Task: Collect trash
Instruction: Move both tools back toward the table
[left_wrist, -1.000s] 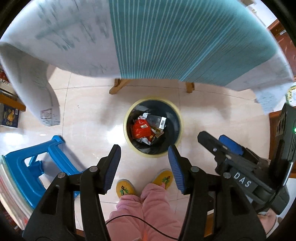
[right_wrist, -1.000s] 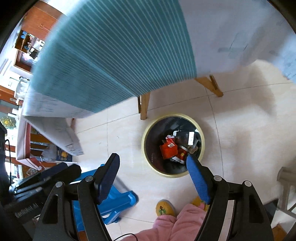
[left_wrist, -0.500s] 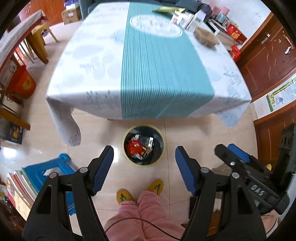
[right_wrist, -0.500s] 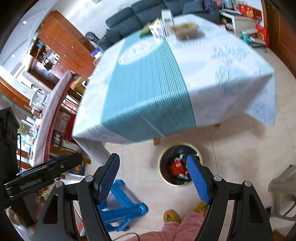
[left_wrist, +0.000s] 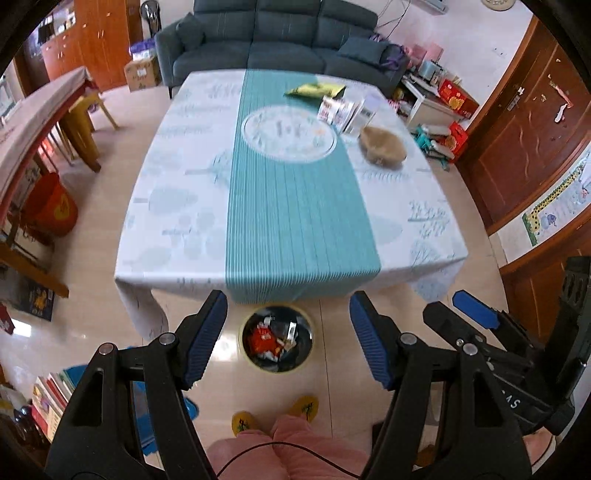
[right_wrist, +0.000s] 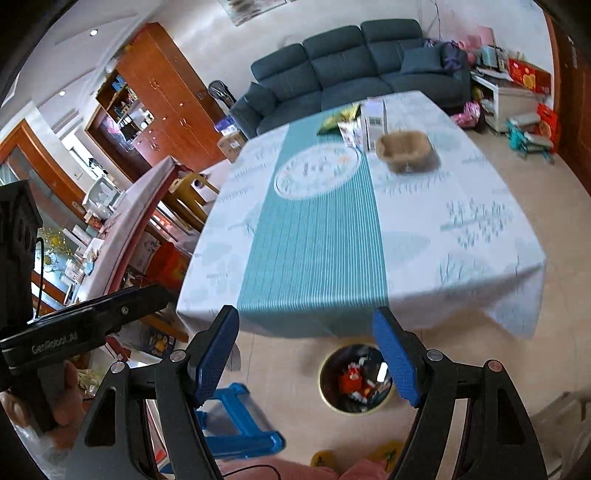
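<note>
1. Filling most of both views, the bench (left_wrist: 177, 206) wears a white cloth with a teal striped band (left_wrist: 299, 206) down its middle.
2. Behind its far edge stands a dark sofa (left_wrist: 280, 40).
3. On the floor just off the near edge sits the round trash bin (left_wrist: 276, 338), yellow-rimmed, with red wrappers (left_wrist: 263, 338) and other scraps inside.
4. At the far right of the bench rest a brown basket (left_wrist: 382, 144), some small cartons (left_wrist: 341, 110) and a yellow-green packet (left_wrist: 316, 89).
5. The left gripper (left_wrist: 288, 334) hangs above the bin, fingers apart and empty after just widening.
6. The right gripper (right_wrist: 304, 354) is likewise spread, nothing between its blue fingers (right_wrist: 395, 363).
</note>
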